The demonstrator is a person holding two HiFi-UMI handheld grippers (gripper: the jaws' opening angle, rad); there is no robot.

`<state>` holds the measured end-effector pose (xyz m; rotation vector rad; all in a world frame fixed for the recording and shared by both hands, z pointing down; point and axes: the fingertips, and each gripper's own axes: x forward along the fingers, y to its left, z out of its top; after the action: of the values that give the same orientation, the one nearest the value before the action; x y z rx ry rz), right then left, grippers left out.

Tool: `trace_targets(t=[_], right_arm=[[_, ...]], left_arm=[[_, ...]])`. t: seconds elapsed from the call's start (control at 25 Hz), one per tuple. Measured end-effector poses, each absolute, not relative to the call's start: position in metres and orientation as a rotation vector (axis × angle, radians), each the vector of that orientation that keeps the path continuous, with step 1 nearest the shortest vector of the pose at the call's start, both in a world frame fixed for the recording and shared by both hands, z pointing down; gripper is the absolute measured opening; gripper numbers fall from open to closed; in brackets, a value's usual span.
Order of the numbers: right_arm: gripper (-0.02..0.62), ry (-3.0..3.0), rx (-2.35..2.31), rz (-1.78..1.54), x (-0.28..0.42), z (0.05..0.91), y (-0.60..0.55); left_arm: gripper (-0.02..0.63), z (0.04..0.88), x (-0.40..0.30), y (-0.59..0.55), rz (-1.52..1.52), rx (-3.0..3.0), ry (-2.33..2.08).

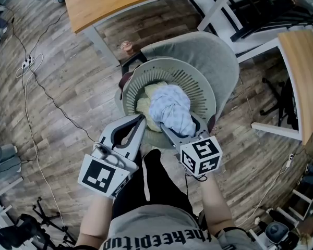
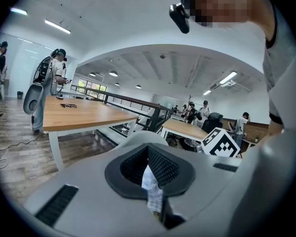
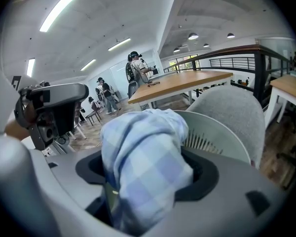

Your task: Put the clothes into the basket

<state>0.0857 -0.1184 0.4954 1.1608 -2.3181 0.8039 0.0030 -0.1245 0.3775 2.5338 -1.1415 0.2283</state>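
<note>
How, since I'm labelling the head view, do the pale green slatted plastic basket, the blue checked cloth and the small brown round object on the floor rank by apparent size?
Largest to smallest:
1. pale green slatted plastic basket
2. blue checked cloth
3. small brown round object on the floor
None look alike.

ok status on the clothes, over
Left gripper shut, empty, at the rim of the round pale green slatted basket. Right gripper jaws wide, light blue checked cloth between them, over the basket. Nothing in the way.
</note>
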Motion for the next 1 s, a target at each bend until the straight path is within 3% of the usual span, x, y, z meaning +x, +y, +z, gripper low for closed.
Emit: trace_targets(t=[1.0], right_arm=[[0.388,-2.334,1.104,0.817,0.0882,0.4952,-0.1140]], left_arm=[[0.014,0.3830,0.0071,-0.1173,0.249,2.526,-1.139]])
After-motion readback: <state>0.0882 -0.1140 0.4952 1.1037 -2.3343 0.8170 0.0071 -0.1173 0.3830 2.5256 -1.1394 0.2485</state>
